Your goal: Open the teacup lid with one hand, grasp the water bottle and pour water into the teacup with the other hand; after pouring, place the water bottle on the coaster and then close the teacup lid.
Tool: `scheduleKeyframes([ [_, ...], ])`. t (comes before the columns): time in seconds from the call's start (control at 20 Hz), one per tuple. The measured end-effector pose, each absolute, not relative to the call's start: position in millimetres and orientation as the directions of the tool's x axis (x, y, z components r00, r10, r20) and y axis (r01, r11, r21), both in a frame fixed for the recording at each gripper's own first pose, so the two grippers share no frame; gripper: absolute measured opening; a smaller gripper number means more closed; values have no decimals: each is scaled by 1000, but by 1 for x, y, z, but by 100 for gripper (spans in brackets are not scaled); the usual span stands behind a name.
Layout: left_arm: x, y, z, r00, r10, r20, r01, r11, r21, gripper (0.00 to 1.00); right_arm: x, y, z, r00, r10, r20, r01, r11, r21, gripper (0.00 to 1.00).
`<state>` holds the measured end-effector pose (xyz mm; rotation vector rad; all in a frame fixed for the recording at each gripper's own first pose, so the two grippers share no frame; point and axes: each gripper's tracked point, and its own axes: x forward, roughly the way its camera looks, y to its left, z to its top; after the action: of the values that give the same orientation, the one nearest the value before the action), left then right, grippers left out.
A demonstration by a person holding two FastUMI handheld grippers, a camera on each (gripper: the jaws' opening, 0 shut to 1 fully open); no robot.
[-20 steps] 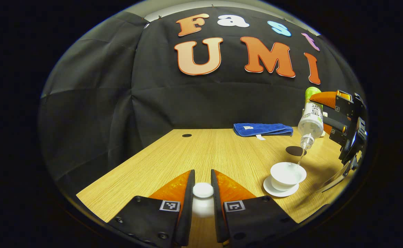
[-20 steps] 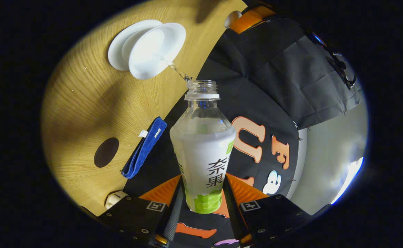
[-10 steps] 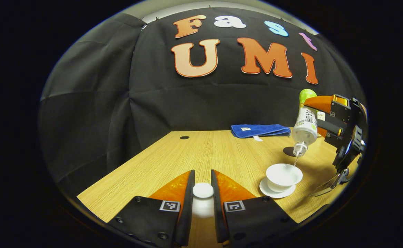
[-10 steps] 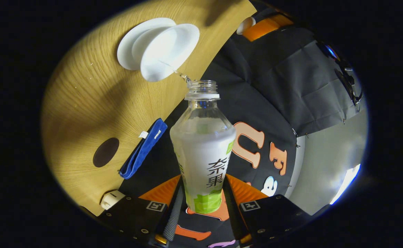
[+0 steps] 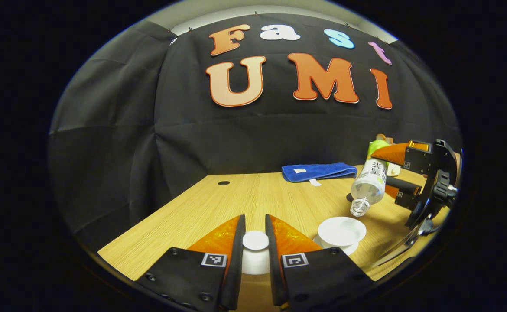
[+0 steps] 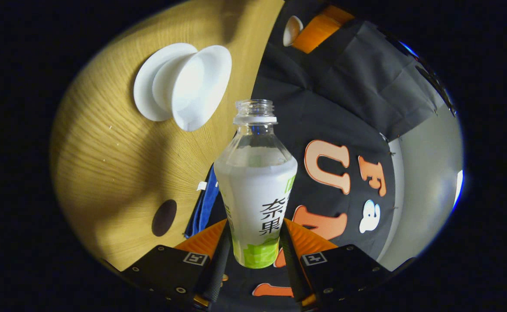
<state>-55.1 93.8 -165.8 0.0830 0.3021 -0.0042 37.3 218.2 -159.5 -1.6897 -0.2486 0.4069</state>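
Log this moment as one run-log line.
left tongs: shut on teacup lid | right tongs: shut on water bottle, tilted | teacup: uncovered | coaster: bare

left gripper (image 5: 255, 217): two wedge-shaped fingers with a fine ribbed texture on the outer faces and flat inner pads.
left housing blocks (image 5: 184, 277): black, matte, angular, one behind each finger.
left marker tags (image 5: 213, 259): small square black-and-white codes, one per block.
left screws (image 5: 173, 250): dark round heads along the block edges.
right gripper (image 6: 255, 223): same build, with wedge fingers, black blocks, square tags and round screws.
right gripper body (image 5: 435, 182): seen from the left gripper view as a black frame with a round knob.
curved strip (image 5: 403, 247): thin and pale below the body; cannot tell what it is.
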Motion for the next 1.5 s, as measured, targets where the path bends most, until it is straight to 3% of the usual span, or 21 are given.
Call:
scheduleKeyframes([
  [0.3,-46,69,-155,959,-36,-282,55,997,60,33,58,195,-150,929,324,-180,-242,162,-957,64],
  [0.6,-36,32,-147,958,-98,-268,115,992,51,32,71,152,-129,954,243,-175,-280,509,-814,65],
  [0.8,-31,7,-144,955,-135,-264,153,987,49,32,79,133,-122,957,231,-177,-288,675,-679,65],
  [1.15,-22,-28,-147,943,-195,-268,205,979,9,32,89,118,-119,938,285,-196,-338,873,-352,64],
  [1.5,-13,-48,-177,916,-223,-335,219,974,-49,33,94,115,-139,917,321,-236,-354,928,-117,65],
])
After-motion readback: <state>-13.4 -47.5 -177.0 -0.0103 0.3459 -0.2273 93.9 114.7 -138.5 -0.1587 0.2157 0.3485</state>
